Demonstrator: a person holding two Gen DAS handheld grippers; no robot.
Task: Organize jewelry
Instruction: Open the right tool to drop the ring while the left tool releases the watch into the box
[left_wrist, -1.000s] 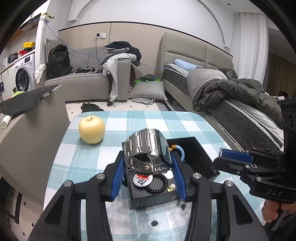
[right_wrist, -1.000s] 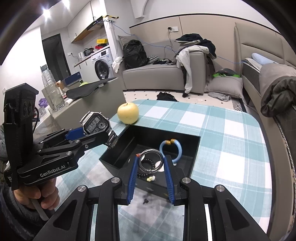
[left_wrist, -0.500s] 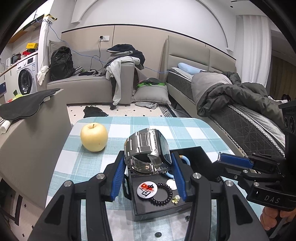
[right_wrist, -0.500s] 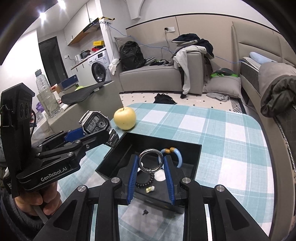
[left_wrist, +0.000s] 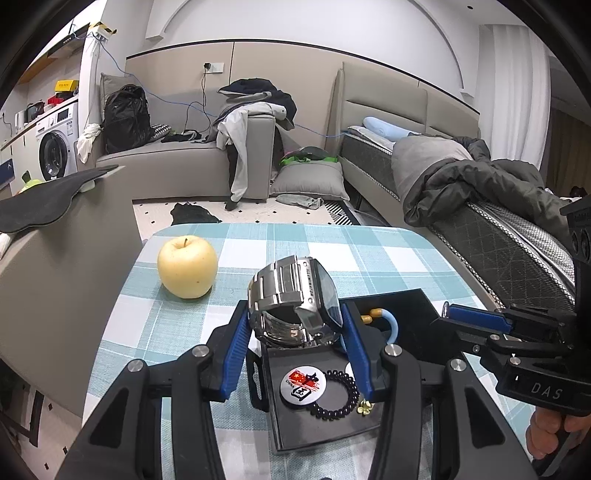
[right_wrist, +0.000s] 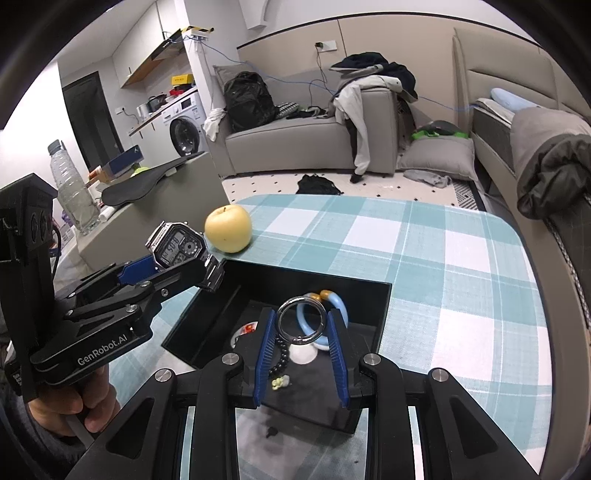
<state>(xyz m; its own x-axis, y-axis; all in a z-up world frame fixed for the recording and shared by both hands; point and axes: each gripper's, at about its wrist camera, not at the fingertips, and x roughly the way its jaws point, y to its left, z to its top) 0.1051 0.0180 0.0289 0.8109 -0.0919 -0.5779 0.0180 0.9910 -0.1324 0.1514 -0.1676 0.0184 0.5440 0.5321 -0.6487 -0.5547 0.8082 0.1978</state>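
Note:
My left gripper (left_wrist: 295, 323) is shut on a steel digital watch (left_wrist: 291, 304), held above the left edge of an open black box (left_wrist: 417, 310). The watch also shows in the right wrist view (right_wrist: 177, 247). My right gripper (right_wrist: 301, 326) is shut on a silver ring (right_wrist: 302, 320), held above the box (right_wrist: 376, 291). Inside the box lie a light blue bangle (right_wrist: 341, 304), a black bead bracelet (left_wrist: 338, 397), a round badge (left_wrist: 303, 382), a white disc (right_wrist: 303, 355) and a small yellow-green piece (right_wrist: 280, 382).
A yellow apple (left_wrist: 187, 266) sits on the checked tablecloth (left_wrist: 369, 254) at the far left of the table. A grey cabinet (left_wrist: 55, 266) stands left of the table, a bed (left_wrist: 498, 221) to the right, a sofa (left_wrist: 184, 162) behind.
Both grippers have lifted a little and pulled back from the box, each still holding its item. The watch and ring stay gripped.

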